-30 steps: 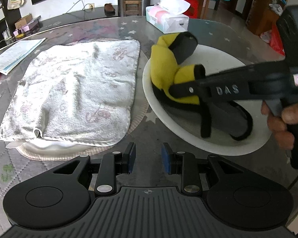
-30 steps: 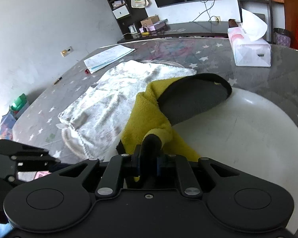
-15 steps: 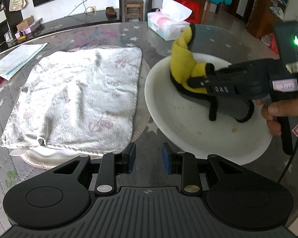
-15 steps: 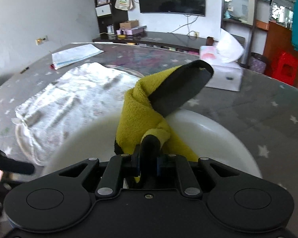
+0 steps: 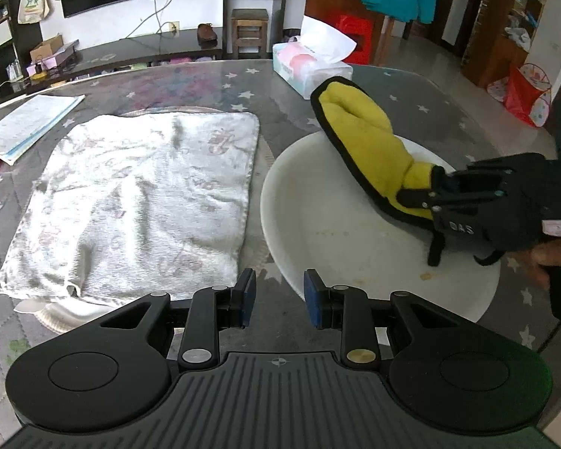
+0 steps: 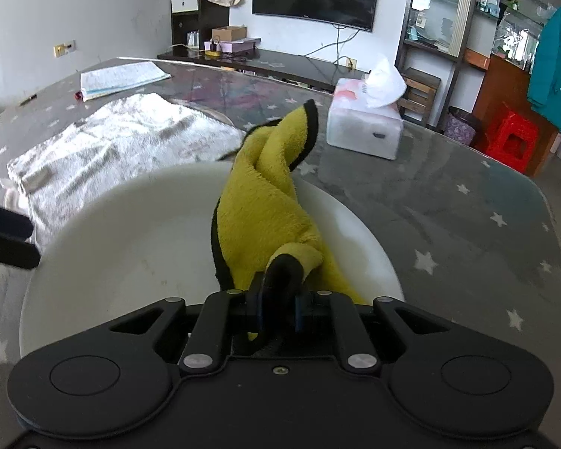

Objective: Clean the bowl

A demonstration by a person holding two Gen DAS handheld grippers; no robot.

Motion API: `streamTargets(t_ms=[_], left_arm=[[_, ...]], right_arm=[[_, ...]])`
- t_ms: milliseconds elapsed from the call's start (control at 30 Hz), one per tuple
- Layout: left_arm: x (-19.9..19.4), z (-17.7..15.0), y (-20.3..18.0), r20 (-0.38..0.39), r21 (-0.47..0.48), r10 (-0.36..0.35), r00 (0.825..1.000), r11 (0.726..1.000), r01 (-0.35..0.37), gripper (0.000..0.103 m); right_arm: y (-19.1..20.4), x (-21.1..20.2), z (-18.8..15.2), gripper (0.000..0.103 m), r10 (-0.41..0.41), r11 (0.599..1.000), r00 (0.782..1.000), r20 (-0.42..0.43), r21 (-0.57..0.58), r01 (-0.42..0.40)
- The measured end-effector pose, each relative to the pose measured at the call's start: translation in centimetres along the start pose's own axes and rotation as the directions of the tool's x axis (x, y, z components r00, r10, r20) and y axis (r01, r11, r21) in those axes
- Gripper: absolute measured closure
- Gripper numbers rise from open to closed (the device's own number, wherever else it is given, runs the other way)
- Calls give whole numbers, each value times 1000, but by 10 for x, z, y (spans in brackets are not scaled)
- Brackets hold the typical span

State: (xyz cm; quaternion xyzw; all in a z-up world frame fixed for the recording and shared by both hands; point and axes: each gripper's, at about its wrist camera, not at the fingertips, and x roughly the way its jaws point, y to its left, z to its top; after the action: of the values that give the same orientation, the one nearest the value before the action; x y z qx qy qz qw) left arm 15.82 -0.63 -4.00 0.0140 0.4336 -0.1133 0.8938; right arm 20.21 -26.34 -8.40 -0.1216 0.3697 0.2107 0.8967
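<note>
A wide white bowl [image 5: 318,202] [image 6: 123,232] sits on the star-patterned table. My right gripper [image 6: 278,299] [image 5: 428,191] is shut on a yellow cloth with black trim [image 6: 265,205] [image 5: 366,149]. The cloth lies on the bowl's right inner side, and its free end sticks up past the far rim. A hand [image 5: 553,258] holds that gripper over the bowl's right edge. My left gripper [image 5: 280,295] hovers at the bowl's near-left rim with its blue pads apart and nothing pressed between them. In the right wrist view its dark fingers [image 6: 7,239] show at the left edge.
A folded white towel [image 5: 138,202] [image 6: 104,149] lies left of the bowl, over a round mat. A tissue box [image 5: 310,67] [image 6: 362,127] stands beyond the bowl. Papers [image 5: 26,123] [image 6: 119,78] rest at the far left. Small crumbs [image 5: 424,276] dot the bowl's floor.
The right gripper has dragged the cloth from the bowl's left side across to its right side and has rolled. The cloth's free end flipped, now showing yellow. The left gripper stayed put.
</note>
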Motion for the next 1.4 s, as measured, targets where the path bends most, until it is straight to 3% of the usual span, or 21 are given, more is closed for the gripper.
streamTargets(t_ms=[467,700,933,1133,1200,1400], left_arm=[[20,5,-5,-24,-10,-21,999,1000,20,77],[22,5,-5,-24,-7,-22,999,1000,22,78],[23,4,-7,-22,2,-18,1000,1000,18,77],[23,4,-7,-23,8,-17,1000,1000,17,77],[24,4,-7,-23,8,-17,1000,1000,17,77],[24,4,-7,-24,13,-15,1000,1000,15,77]], right_arm=[[-1,-33,-17,88,50,998,997,-52,-29,-51],[0,-53,-9,63,72,996,997,-12,-43,-72],[4,-51,8,61,97,993,995,25,-64,-96],[3,-28,12,60,102,993,995,-18,-61,-102],[2,-23,10,70,107,992,993,-39,-58,-109],[2,-24,4,76,104,991,992,-70,-72,-109]])
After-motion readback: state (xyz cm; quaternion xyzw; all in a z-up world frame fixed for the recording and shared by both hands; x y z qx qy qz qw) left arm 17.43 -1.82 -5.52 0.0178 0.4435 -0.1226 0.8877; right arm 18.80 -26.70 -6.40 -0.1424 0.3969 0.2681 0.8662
